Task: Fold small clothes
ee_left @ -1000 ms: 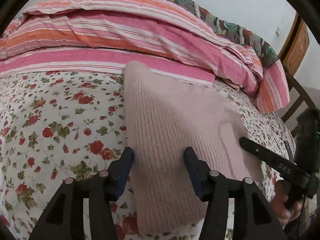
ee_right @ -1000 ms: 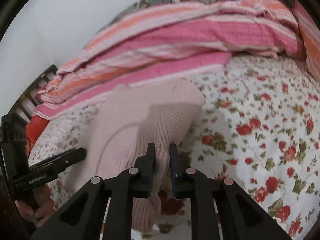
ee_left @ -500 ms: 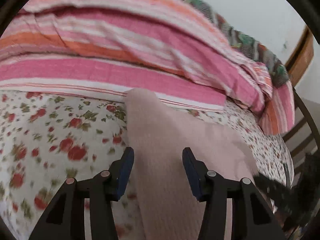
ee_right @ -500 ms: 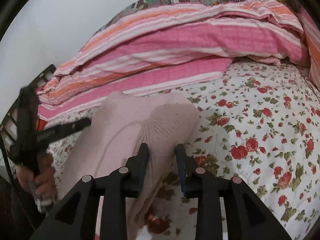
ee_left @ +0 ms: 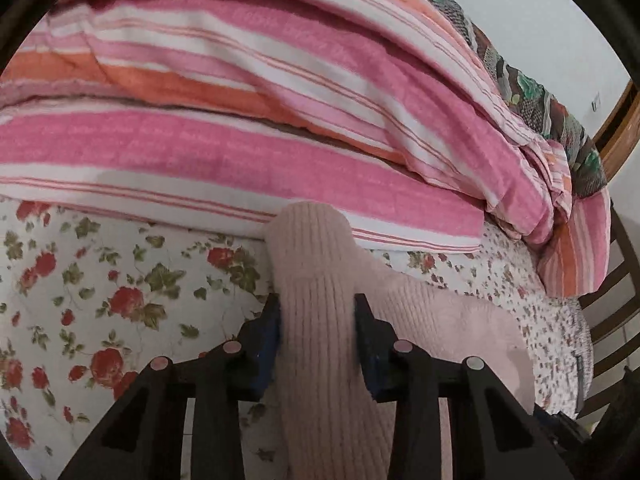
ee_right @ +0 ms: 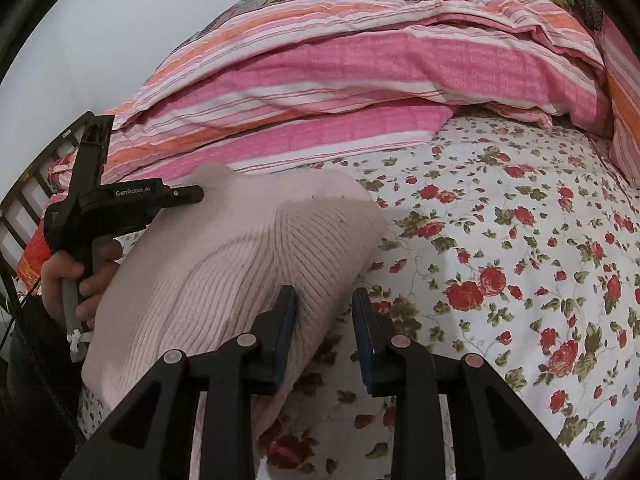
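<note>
A pale pink ribbed knit garment [ee_left: 440,320] lies on the flowered bed sheet [ee_left: 120,280]. My left gripper [ee_left: 318,312] is closing on the garment's far left part. A raised ridge of knit fills the gap and both pads touch it. In the right wrist view the garment [ee_right: 240,248] lies bunched, and the left gripper [ee_right: 188,196] reaches over its far corner, held by a hand [ee_right: 92,280]. My right gripper [ee_right: 325,300] stands open at the garment's near right edge. Its left pad is beside the knit and bare sheet [ee_right: 500,240] shows between the jaws.
A thick pink, orange and white striped blanket [ee_left: 280,120] is heaped along the far side of the bed, close behind the garment. It also fills the back of the right wrist view, as the blanket [ee_right: 320,80]. Wooden slats [ee_left: 612,320] stand past the bed's right edge.
The left gripper slid along the garment toward the striped blanket and its jaws narrowed onto a ridge of knit. The right gripper let go of the fold it pinched and opened.
</note>
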Tool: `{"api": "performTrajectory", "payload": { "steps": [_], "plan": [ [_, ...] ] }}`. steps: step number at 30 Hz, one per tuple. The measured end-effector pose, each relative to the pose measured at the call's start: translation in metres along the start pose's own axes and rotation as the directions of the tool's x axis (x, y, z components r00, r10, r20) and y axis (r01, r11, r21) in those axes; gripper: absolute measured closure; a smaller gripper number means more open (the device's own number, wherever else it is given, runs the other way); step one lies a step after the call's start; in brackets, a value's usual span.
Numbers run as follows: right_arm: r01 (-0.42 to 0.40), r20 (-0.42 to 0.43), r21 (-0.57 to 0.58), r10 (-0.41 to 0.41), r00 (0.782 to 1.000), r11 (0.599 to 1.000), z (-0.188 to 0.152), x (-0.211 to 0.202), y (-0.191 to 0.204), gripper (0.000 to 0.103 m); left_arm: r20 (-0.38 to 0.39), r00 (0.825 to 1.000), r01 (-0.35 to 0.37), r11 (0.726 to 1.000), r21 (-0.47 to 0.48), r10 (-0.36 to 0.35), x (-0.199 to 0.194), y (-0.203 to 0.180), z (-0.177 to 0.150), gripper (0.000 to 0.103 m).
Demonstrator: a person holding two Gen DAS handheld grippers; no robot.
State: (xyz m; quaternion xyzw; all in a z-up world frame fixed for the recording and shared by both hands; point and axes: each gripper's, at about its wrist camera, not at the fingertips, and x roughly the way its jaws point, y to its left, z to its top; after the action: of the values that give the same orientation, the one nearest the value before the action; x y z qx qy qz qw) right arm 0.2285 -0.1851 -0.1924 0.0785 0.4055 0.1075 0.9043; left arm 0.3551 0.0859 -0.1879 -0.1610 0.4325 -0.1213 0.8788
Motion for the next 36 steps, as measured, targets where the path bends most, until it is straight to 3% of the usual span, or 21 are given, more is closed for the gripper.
{"api": "performTrajectory", "payload": {
  "steps": [8,13,17,23,27,29,36],
  "plan": [
    [0.008,0.008,0.002,-0.008,1.000,1.000,0.001,0.001,0.000,0.075,0.035,0.996,-0.078,0.996,0.049,0.076,-0.024,-0.009,-0.013,0.067],
    [0.004,0.011,0.009,-0.004,1.000,1.000,0.002,0.000,-0.002,0.074,0.058,0.993,-0.109,0.988,0.112,0.103,-0.052,-0.021,-0.043,0.067],
    [-0.021,0.023,0.034,0.020,1.000,0.999,0.006,-0.001,-0.008,0.071,0.109,0.991,-0.093,0.989,0.115,0.081,-0.080,-0.020,-0.072,0.058],
    [-0.043,0.038,0.064,0.041,0.998,0.997,0.010,0.003,-0.011,0.070,0.170,0.985,-0.048,0.993,0.107,0.030,-0.097,-0.013,-0.098,0.055],
    [-0.074,0.042,0.054,0.071,0.997,0.996,0.010,0.006,-0.007,0.075,0.195,0.981,-0.041,0.993,0.115,0.018,-0.094,-0.012,-0.101,0.053],
    [-0.097,0.052,0.050,0.094,0.994,0.994,0.008,0.006,-0.007,0.092,0.190,0.982,-0.011,0.996,0.094,-0.007,-0.093,-0.010,-0.101,0.052],
    [0.010,0.149,-0.042,-0.004,0.989,0.999,0.002,-0.013,0.008,0.094,0.213,0.977,-0.028,0.995,0.100,0.006,-0.095,-0.013,-0.108,0.048]
  ]
}}
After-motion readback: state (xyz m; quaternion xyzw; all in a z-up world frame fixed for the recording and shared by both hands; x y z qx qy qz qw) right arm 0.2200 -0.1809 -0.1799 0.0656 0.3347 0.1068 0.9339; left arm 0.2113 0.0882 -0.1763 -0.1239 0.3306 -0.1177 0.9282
